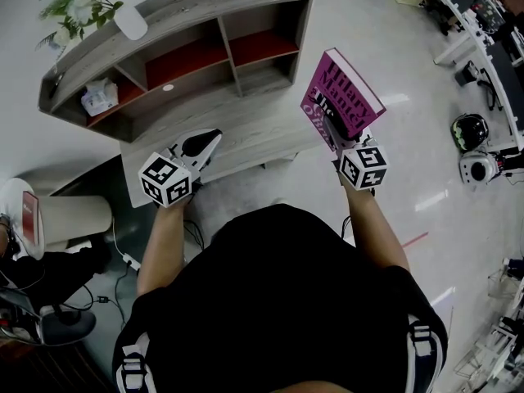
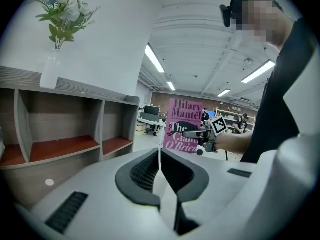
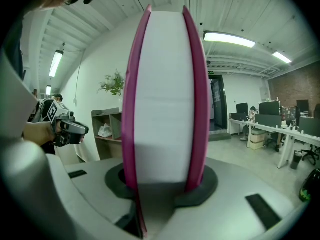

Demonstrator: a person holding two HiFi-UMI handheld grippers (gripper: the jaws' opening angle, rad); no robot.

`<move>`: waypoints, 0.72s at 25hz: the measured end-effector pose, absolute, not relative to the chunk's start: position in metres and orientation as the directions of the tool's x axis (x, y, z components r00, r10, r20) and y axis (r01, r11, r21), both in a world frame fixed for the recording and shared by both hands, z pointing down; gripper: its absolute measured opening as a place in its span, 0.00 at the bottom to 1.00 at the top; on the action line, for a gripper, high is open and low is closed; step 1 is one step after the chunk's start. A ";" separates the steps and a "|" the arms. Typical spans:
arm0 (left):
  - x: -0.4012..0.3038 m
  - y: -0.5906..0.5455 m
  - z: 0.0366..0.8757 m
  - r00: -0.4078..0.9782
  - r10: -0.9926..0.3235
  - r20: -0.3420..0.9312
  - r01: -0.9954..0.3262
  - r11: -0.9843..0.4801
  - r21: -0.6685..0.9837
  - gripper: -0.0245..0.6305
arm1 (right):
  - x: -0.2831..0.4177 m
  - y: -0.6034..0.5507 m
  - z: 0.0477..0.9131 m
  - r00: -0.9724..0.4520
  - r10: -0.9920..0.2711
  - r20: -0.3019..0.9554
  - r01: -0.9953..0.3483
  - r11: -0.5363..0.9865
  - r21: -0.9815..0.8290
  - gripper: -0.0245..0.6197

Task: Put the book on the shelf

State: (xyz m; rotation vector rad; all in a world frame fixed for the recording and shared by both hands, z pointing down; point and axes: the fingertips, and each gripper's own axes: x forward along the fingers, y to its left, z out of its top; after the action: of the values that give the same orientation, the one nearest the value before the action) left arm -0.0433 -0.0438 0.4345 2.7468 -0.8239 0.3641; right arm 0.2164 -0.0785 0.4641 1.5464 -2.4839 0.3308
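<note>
Vase with flowers: left end of the shelf top. Tissue pack: left compartment. Left gripper: over the shelf's front edge, jaws shut together, nothing between them. Right gripper: clamped on the book, held upright in the air beyond the shelf's right end, touching no compartment.

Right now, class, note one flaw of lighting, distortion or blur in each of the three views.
Head view: the glossy floor shows glare streaks, and the shelf bows. Left gripper view: fisheye with black corners; straight edges curve. Right gripper view: the close book bulges; a ceiling light blows out.
</note>
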 end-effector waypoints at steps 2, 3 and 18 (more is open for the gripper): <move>-0.038 -0.046 0.434 0.808 -0.504 0.306 -0.566 -0.808 0.165 0.08 | 0.220 -0.082 0.465 -0.439 -0.853 0.284 -0.897 0.433 -0.087 0.27; -0.036 -0.048 0.434 0.807 -0.505 0.306 -0.567 -0.807 0.163 0.08 | 0.222 -0.084 0.466 -0.442 -0.851 0.284 -0.896 0.436 -0.087 0.27; -0.013 -0.060 0.435 0.791 -0.525 0.315 -0.587 -0.795 0.151 0.08 | 0.240 -0.108 0.469 -0.476 -0.834 0.279 -0.877 0.472 -0.083 0.27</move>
State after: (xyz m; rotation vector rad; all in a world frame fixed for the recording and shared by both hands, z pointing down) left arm -0.0133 -0.0603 0.4347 2.7405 -0.8651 0.3790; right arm 0.2398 -0.1077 0.4689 1.4842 -2.5190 0.3189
